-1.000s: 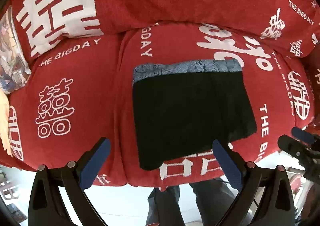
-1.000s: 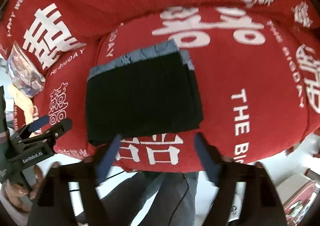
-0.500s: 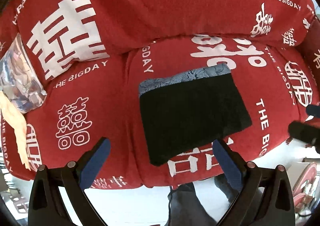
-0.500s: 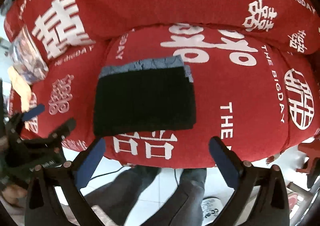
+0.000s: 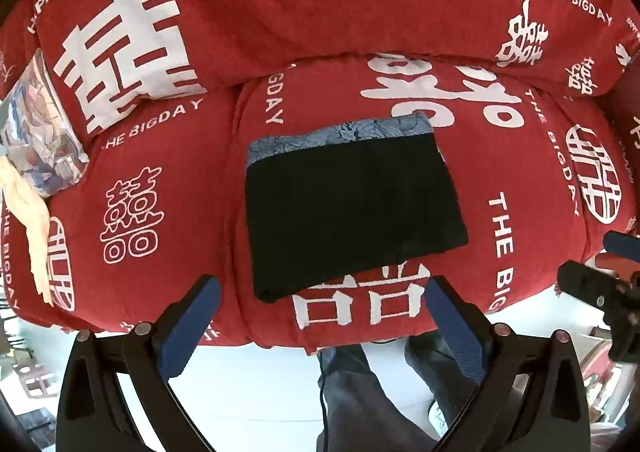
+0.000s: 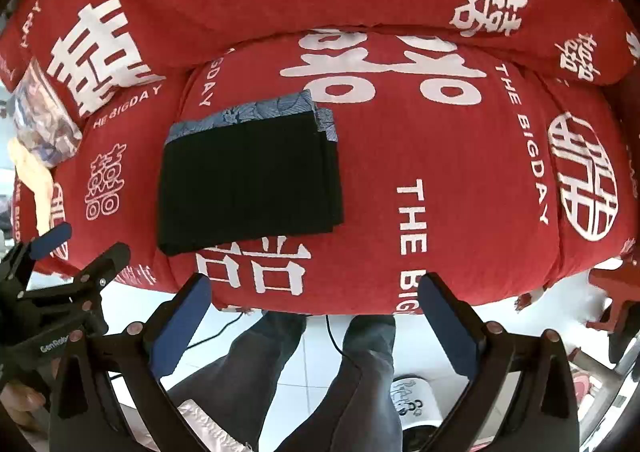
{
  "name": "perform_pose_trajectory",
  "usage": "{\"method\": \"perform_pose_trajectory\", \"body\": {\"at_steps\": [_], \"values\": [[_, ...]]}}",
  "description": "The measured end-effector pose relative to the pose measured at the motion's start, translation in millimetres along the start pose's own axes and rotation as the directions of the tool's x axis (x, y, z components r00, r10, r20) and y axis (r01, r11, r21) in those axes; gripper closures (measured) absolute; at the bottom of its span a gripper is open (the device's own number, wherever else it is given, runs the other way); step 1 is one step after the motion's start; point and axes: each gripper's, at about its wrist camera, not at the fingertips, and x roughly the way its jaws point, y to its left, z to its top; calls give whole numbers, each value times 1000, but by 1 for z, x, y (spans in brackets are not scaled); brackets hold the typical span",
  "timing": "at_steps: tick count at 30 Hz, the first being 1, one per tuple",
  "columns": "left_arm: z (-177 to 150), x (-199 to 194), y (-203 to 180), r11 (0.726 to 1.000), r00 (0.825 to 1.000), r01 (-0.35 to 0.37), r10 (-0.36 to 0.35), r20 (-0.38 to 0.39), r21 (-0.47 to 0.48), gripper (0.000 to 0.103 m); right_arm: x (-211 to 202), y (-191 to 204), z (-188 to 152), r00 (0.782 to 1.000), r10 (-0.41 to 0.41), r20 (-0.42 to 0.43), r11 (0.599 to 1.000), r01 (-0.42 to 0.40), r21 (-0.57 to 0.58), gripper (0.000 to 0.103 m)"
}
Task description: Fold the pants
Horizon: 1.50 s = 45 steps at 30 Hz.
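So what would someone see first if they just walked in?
Probably the big red sofa cover with white wedding characters, filling both views. Next, the black pants, folded into a neat rectangle on the seat cushion, with a blue-grey patterned band along the far edge. Both the left gripper and right gripper are open, held off the sofa's front edge.
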Motion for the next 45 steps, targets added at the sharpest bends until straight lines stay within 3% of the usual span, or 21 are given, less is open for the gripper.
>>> {"method": "perform_pose_trajectory", "body": {"at_steps": [16,29,37,45], "values": [[7,-1,-18,998,1000,-11,12,-2,54,1,3,-13,-4,1000,17,-11,999,-17,35,0],[2,-4,10,1000,999,6,-5,47,-22,1,-3,-5,-1,1000,-3,22,1000,2,27,0],[-9,-7,19,999,996,-19,21,81,-26,1,-20,13,8,992,-4,124,1000,1,19,0],[-18,-4,20,999,997,-25,28,69,-47,1,-13,30,1,995,-16,102,999,20,-36,0]]}}
